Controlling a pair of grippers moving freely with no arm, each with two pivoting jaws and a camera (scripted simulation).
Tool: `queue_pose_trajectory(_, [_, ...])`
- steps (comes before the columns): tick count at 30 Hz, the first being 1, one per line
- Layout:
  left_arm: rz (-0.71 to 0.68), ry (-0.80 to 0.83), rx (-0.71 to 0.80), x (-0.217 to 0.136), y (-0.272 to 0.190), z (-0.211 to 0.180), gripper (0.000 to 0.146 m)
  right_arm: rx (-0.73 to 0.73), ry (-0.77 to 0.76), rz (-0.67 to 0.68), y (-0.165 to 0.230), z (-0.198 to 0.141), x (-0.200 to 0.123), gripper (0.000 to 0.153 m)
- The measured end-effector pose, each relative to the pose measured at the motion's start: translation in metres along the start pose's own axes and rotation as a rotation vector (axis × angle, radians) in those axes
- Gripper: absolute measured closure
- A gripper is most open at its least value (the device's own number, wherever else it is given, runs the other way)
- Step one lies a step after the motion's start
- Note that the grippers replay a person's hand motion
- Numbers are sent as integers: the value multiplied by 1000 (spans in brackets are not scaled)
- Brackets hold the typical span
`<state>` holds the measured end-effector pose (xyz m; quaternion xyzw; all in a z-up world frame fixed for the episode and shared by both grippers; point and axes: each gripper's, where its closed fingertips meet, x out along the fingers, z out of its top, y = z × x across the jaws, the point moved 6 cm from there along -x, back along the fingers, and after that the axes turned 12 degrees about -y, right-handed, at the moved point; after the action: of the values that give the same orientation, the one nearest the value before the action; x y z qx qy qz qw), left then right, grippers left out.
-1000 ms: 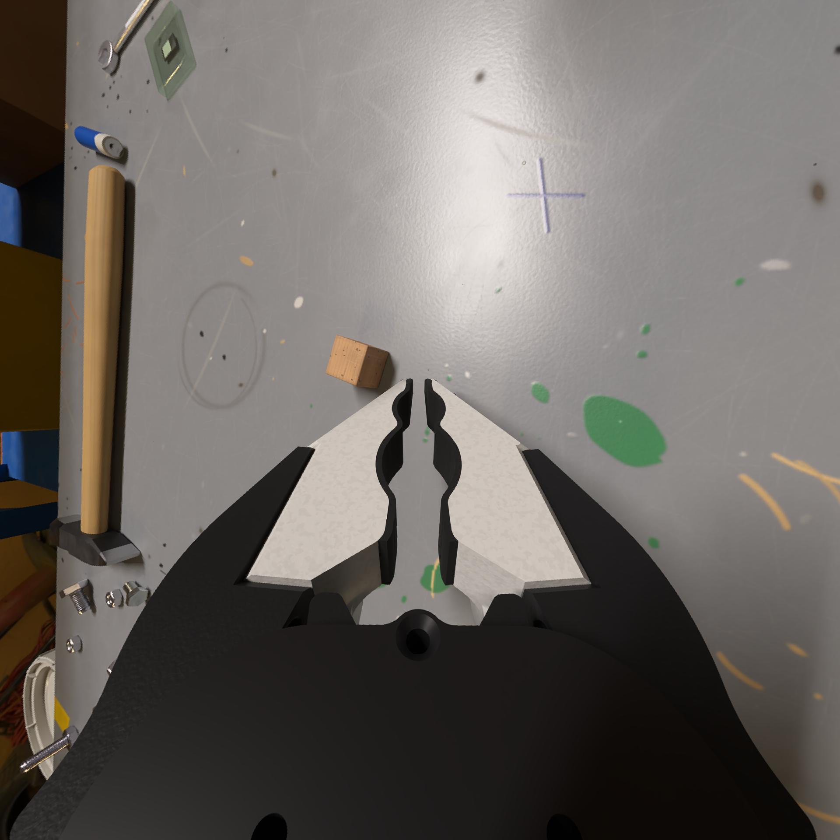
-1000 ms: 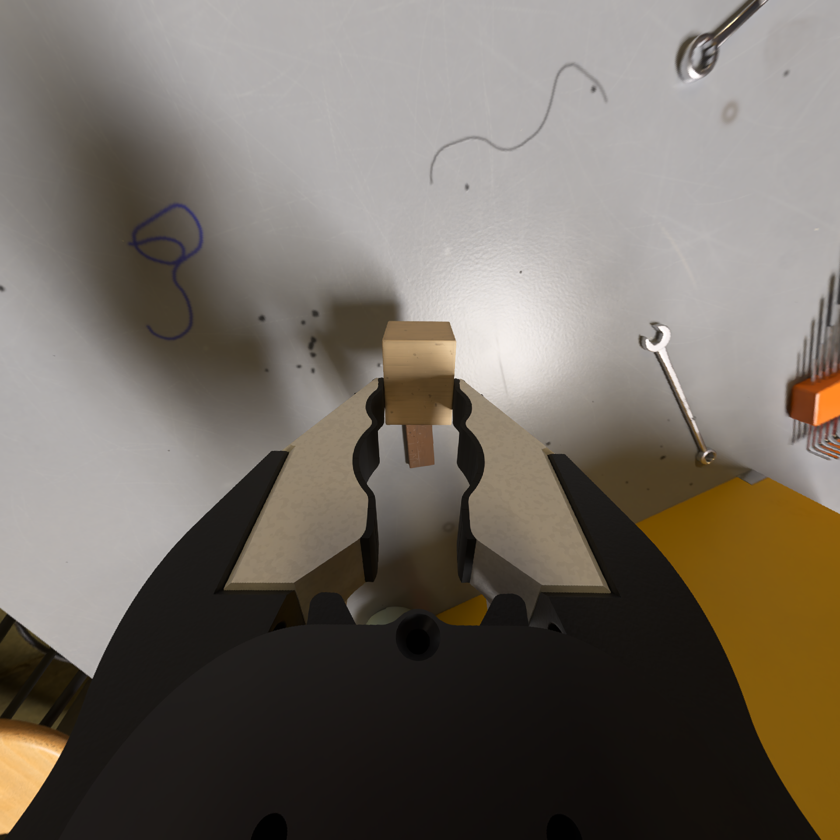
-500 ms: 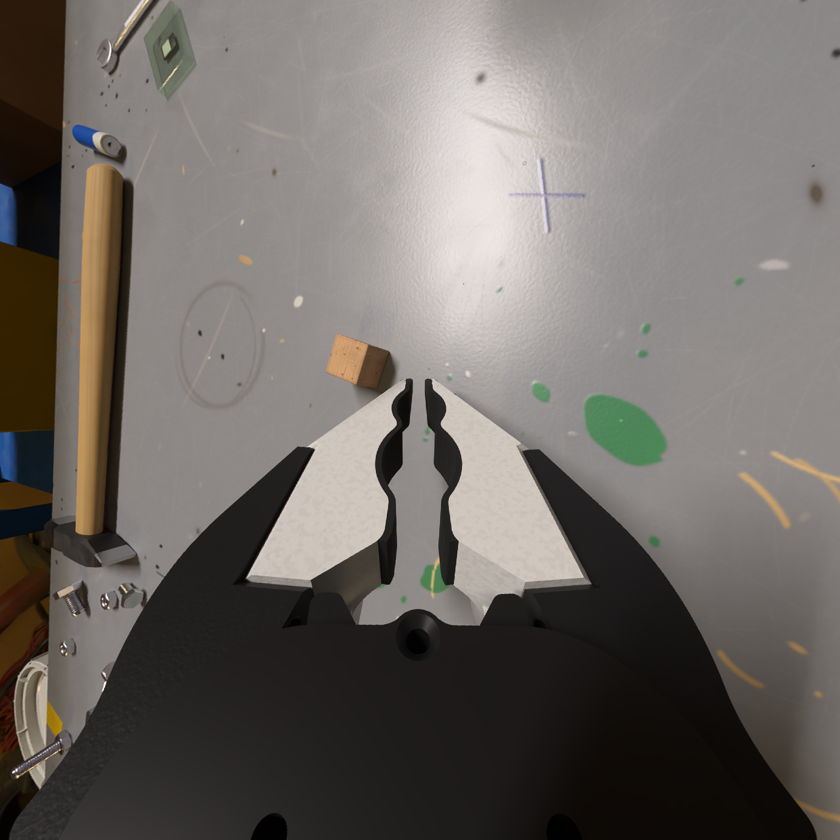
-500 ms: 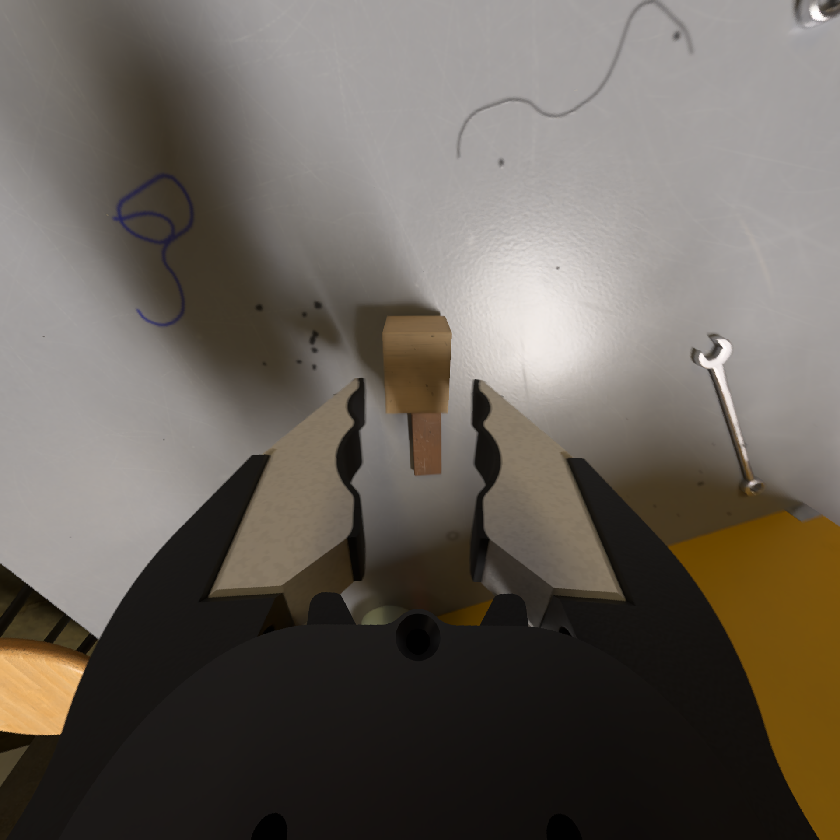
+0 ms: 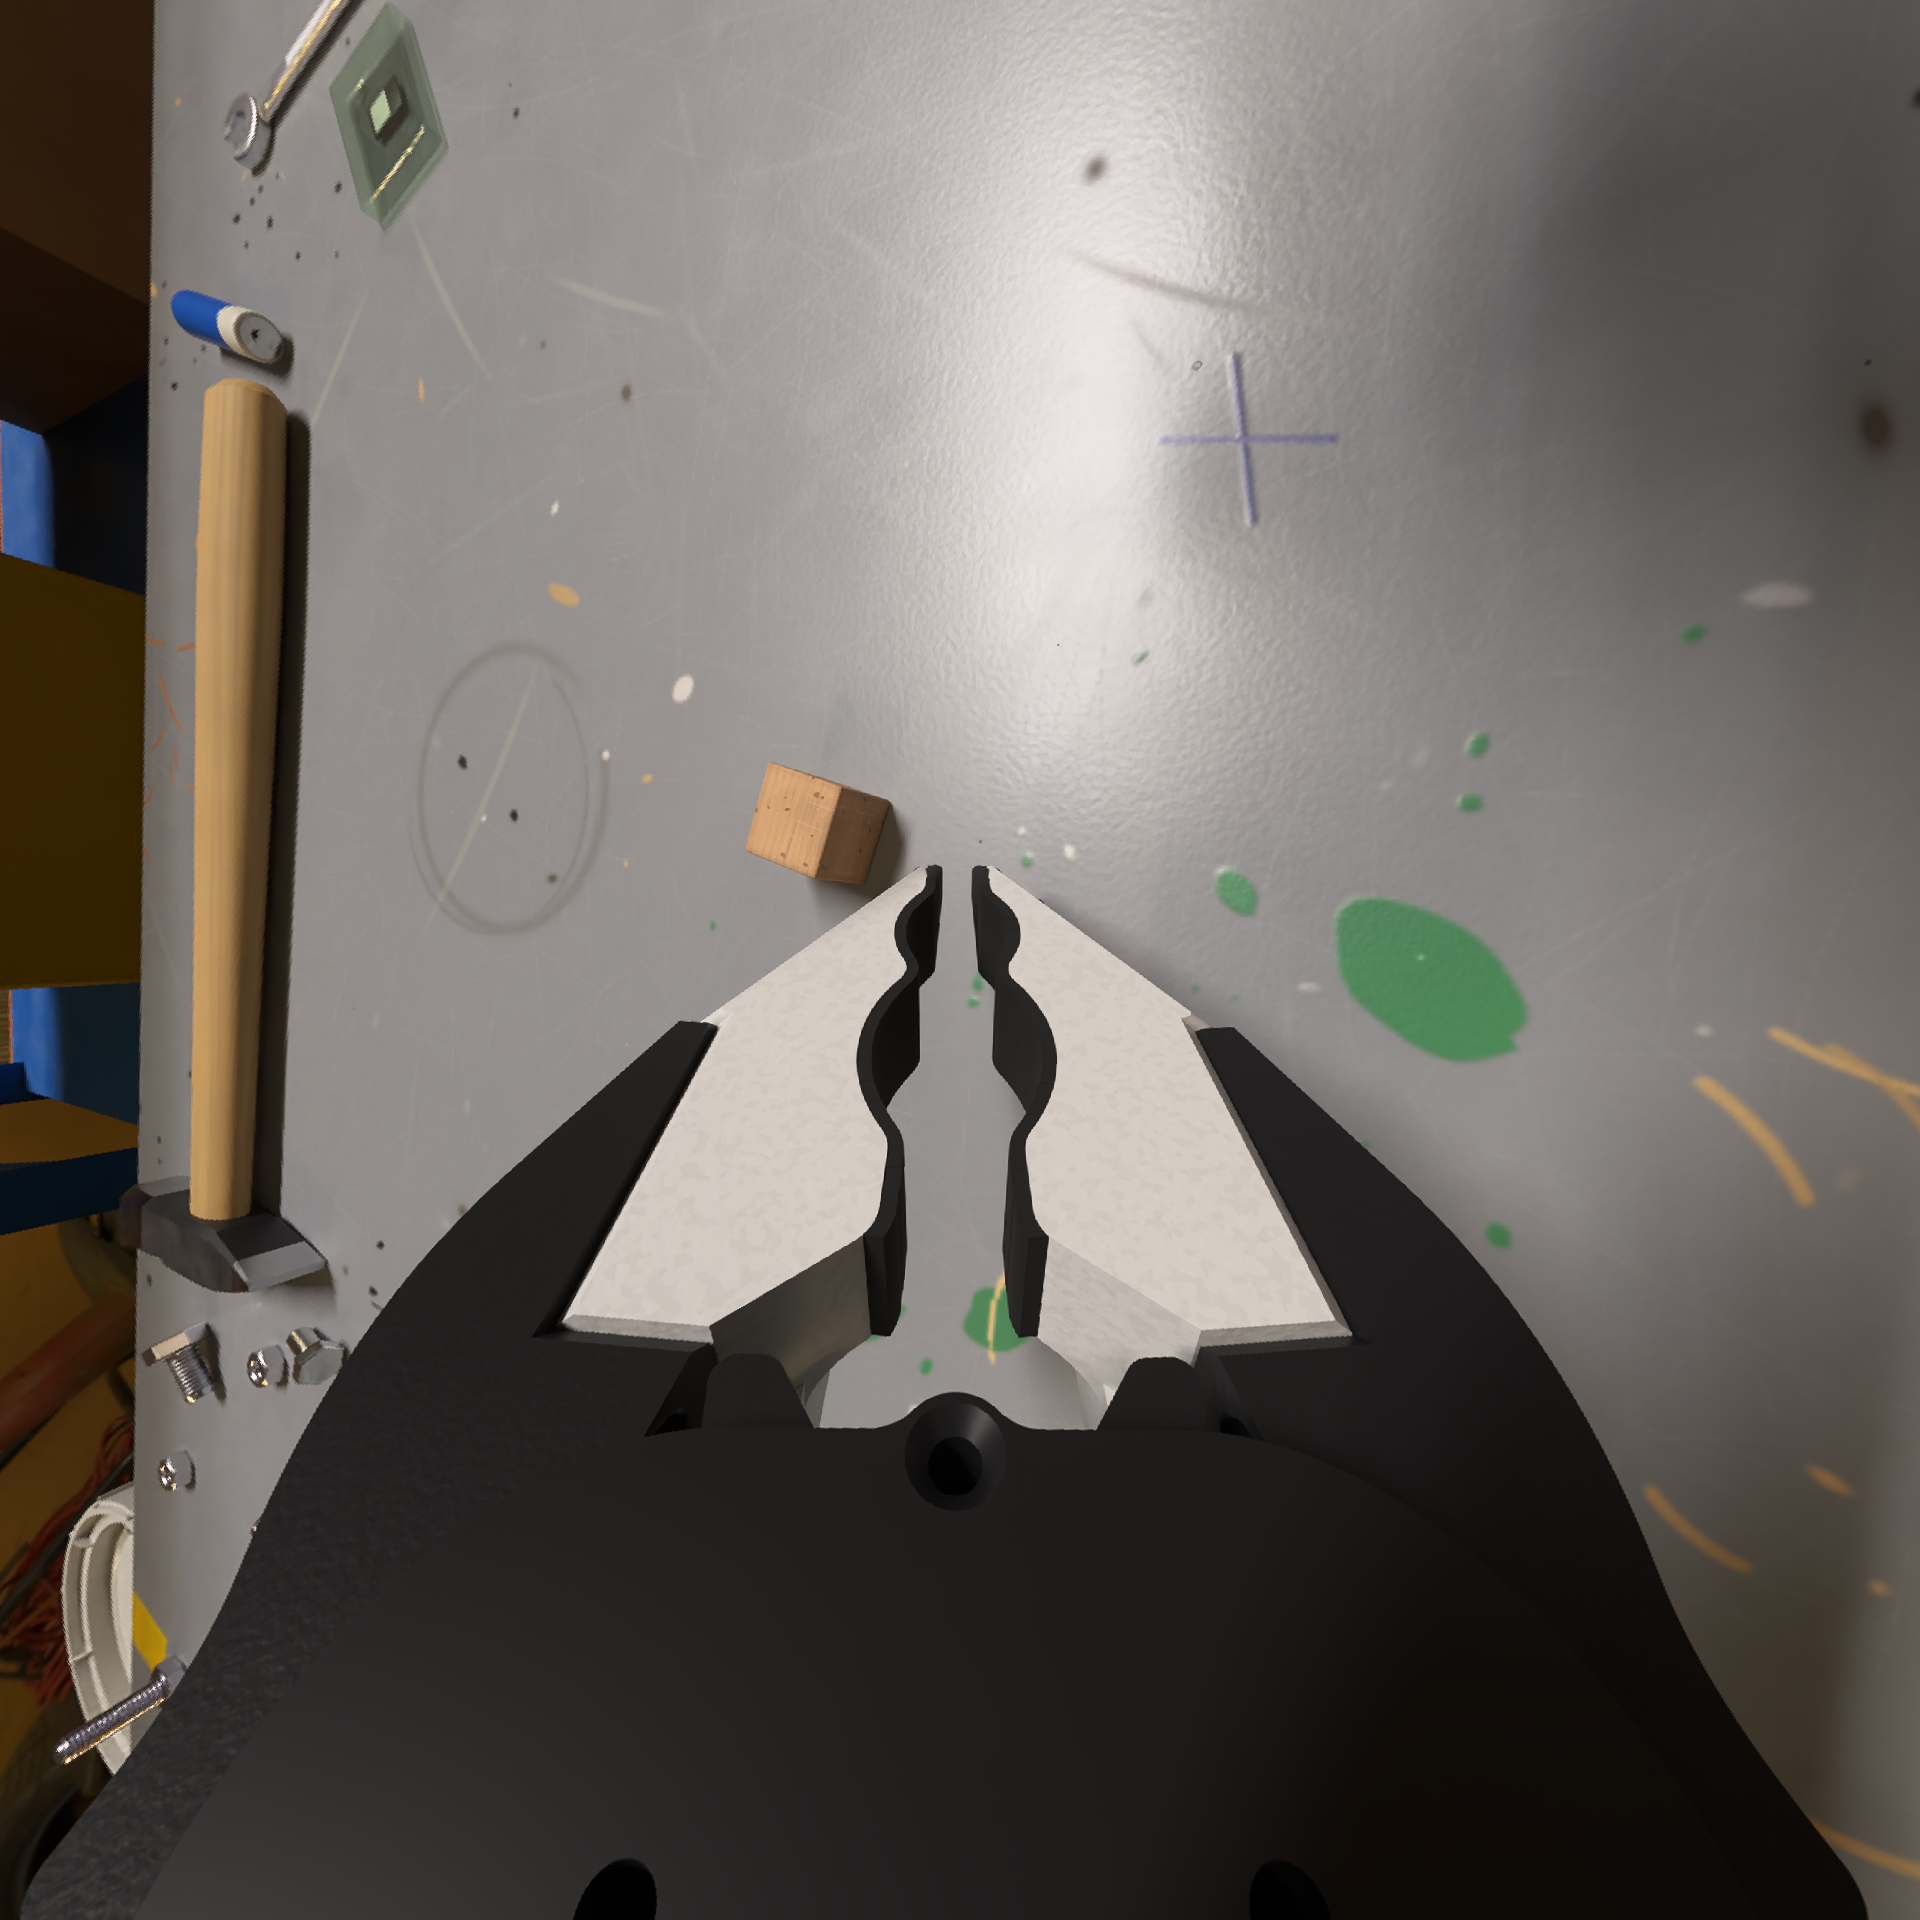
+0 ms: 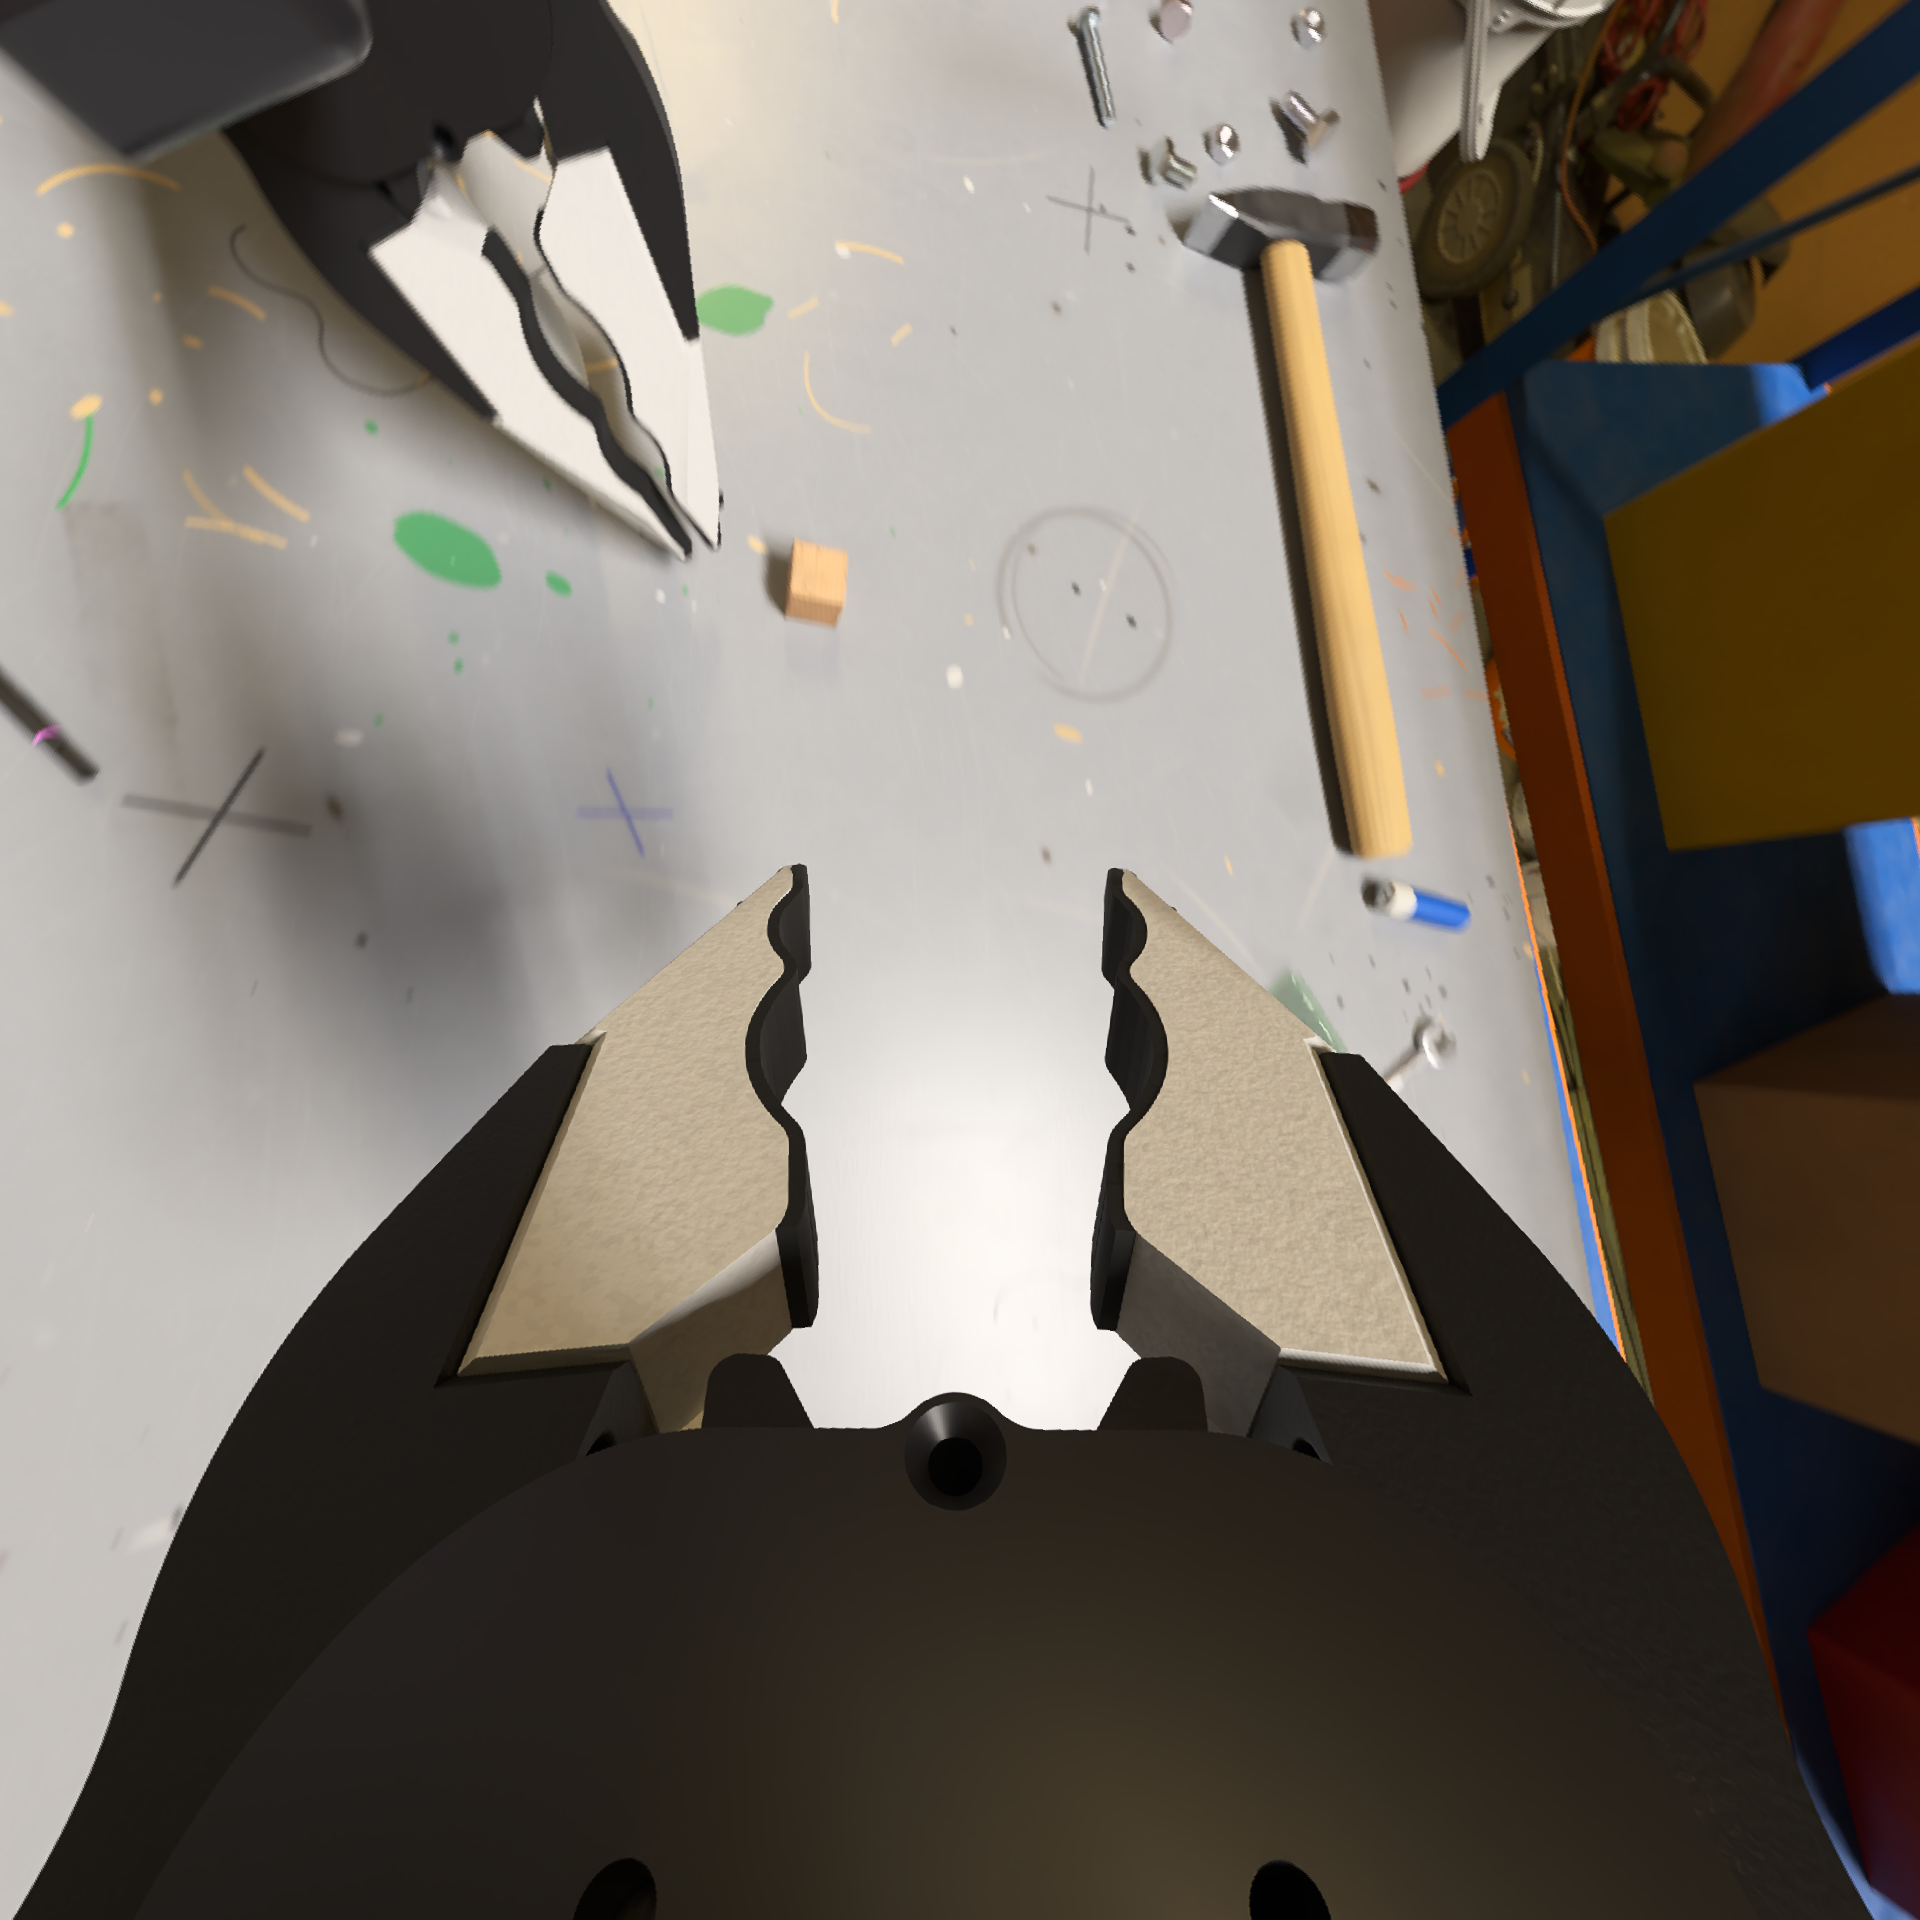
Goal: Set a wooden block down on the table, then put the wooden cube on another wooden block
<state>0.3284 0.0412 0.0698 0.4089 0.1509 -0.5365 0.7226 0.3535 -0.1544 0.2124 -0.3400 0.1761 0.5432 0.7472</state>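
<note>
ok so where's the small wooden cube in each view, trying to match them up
Left wrist view: the small wooden cube lies on the table just left of centre, beside the tips of the shut left tongs.
Right wrist view: it sits in the upper middle, far beyond the open right tongs.
Shared landmark: the hammer.

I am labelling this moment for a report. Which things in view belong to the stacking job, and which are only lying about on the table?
Belonging to the job:
- wooden cube, alone on the grey table
- left gripper, shut, empty, beside the cube
- right gripper, open, empty

Only lying about:
- hammer
- wrench
- green chip
- blue-and-white cap
- bolts and nuts
</note>
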Motion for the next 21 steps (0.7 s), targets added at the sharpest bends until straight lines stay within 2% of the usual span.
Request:
queue_pose_trajectory(3, [2, -3, 4, 0, 0, 0, 141, -27, 18, 31, 6, 11, 55, 96])
queue_pose_trajectory(5, [3, -4, 4, 0, 0, 0, 141, 5, 37, 73, 10, 12, 87, 95])
queue_pose_trajectory(9, [7, -2, 10, 0, 0, 0, 141, 72, 65, 146, 23, 11, 132, 95])
queue_pose_trajectory(15, [6, -5, 27, 0, -1, 0, 141, 197, 96, 160, 31, 10, 164, 109])
queue_pose_trajectory(21, [11, 0, 49, 1, -2, 1, 142, 262, 171, 202, 38, 1, 185, 113])
